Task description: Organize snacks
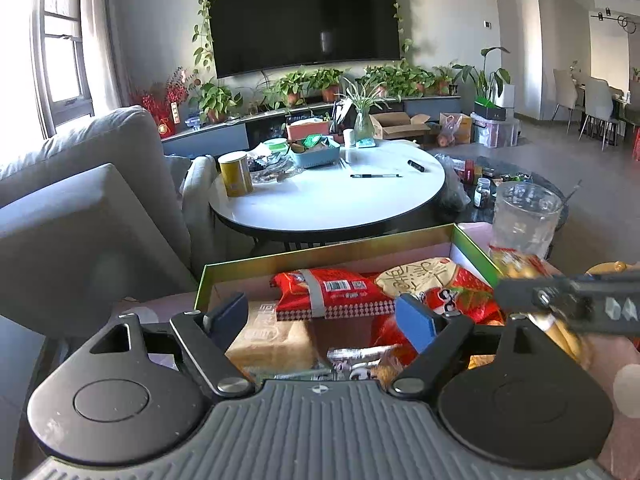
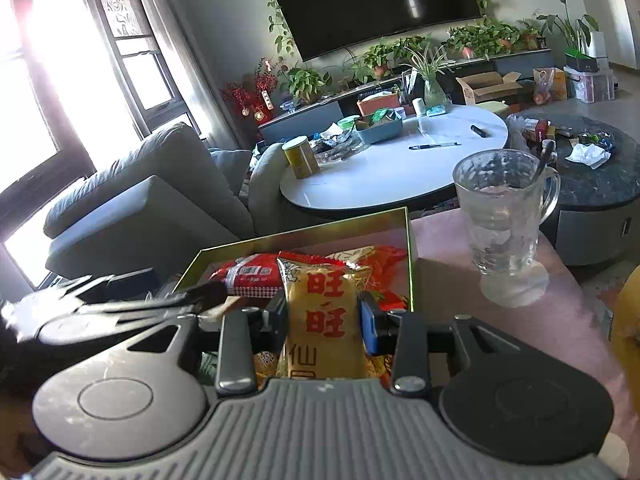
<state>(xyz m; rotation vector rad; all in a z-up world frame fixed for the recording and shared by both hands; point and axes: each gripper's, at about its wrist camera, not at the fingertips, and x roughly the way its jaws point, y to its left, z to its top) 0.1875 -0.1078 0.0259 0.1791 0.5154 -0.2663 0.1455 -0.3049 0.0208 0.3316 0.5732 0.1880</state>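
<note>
Snacks fill the box [image 2: 408, 256] on the pink surface [image 2: 460, 280]; right gripper [image 2: 324, 316] fingers clamp 1 yellow packet [image 2: 324, 312] upright for placing, left gripper [image 1: 324, 312] fingers spread, empty, above packed bags

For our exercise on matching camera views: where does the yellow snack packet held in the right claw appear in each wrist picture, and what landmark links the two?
Left wrist view: the yellow snack packet sits at the right edge, blurred, in the right claw.
Right wrist view: bottom centre, upright between the claw's fingers, in front of the box.
Shared landmark: the glass mug right of the box.
</note>
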